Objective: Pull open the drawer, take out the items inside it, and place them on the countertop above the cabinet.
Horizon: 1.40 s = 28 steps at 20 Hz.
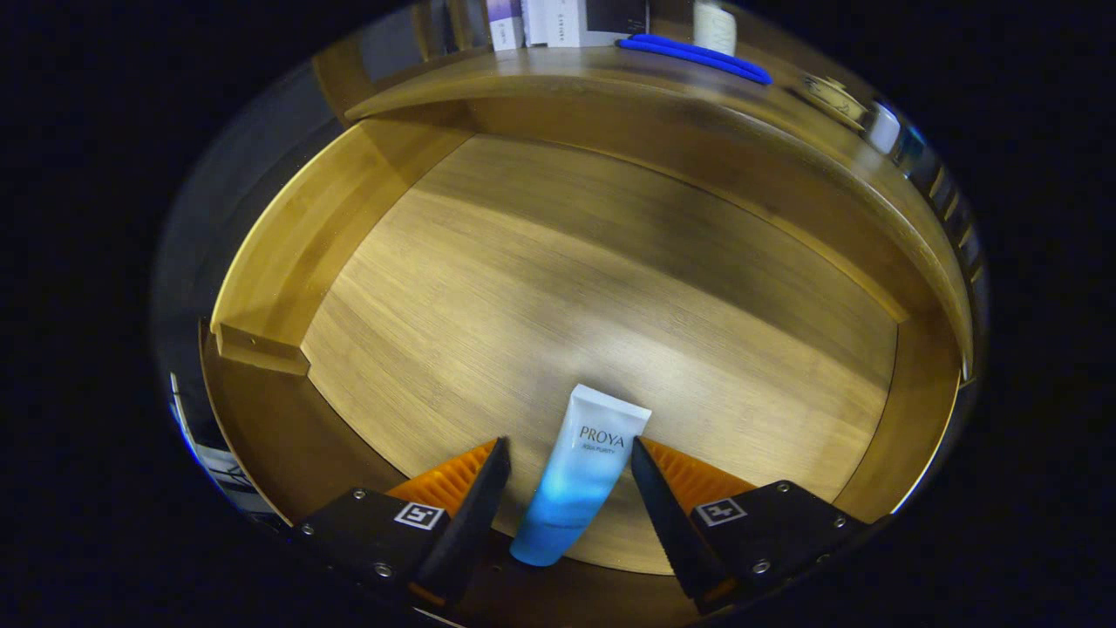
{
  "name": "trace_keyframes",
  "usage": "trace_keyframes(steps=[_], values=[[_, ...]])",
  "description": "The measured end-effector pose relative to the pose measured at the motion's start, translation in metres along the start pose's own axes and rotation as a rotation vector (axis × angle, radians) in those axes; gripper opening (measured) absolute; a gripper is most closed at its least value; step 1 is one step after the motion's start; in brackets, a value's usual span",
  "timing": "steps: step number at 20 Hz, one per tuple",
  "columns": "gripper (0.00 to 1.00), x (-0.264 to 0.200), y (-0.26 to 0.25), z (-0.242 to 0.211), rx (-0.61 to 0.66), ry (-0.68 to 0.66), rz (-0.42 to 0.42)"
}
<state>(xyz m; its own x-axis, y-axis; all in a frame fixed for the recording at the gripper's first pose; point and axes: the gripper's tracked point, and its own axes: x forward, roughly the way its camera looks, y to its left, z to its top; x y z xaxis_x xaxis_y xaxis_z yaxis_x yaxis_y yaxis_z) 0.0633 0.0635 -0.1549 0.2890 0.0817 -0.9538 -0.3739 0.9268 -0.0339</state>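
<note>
A white-to-blue tube (577, 475) lies on the wooden floor of the open drawer (558, 288), its crimped white end pointing away from me. My gripper (568, 453) is open and hangs over the drawer, one finger on each side of the tube. There is a gap between each finger and the tube, so neither finger touches it. Beyond the drawer's far wall lies the countertop (540, 74). On it stand several white boxes (558, 22), a white bottle (715, 26) and a flat blue item (697, 57).
The drawer's left wall (288, 253) and right wall (915, 384) enclose a wide bare wooden floor ahead of the tube. A small white object (882, 129) sits at the counter's far right.
</note>
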Motion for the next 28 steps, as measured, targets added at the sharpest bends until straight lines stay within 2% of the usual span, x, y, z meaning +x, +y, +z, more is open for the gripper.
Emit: trace_keyframes(steps=[3,6,9,13,14,16,17,21,23,27,28], values=[[0.83,0.0,-0.002,-0.002,-0.042,-0.011,-0.013],[0.6,-0.002,-0.001,-0.001,-0.061,-0.044,0.003],[0.49,-0.005,-0.001,0.001,-0.074,-0.098,0.031],[0.43,-0.012,-0.001,0.013,-0.031,-0.18,0.065],[0.39,-0.018,0.0,0.017,-0.027,-0.209,0.075],[0.24,-0.021,-0.001,0.024,-0.019,-0.258,0.084],[0.21,-0.022,-0.001,0.02,-0.019,-0.25,0.097],[0.22,-0.022,-0.002,0.019,0.02,-0.204,0.111],[0.28,-0.024,-0.003,0.021,0.025,-0.202,0.106],[0.8,-0.028,-0.003,0.023,0.042,-0.187,0.099],[0.89,-0.029,-0.002,0.021,0.037,-0.168,0.095]])
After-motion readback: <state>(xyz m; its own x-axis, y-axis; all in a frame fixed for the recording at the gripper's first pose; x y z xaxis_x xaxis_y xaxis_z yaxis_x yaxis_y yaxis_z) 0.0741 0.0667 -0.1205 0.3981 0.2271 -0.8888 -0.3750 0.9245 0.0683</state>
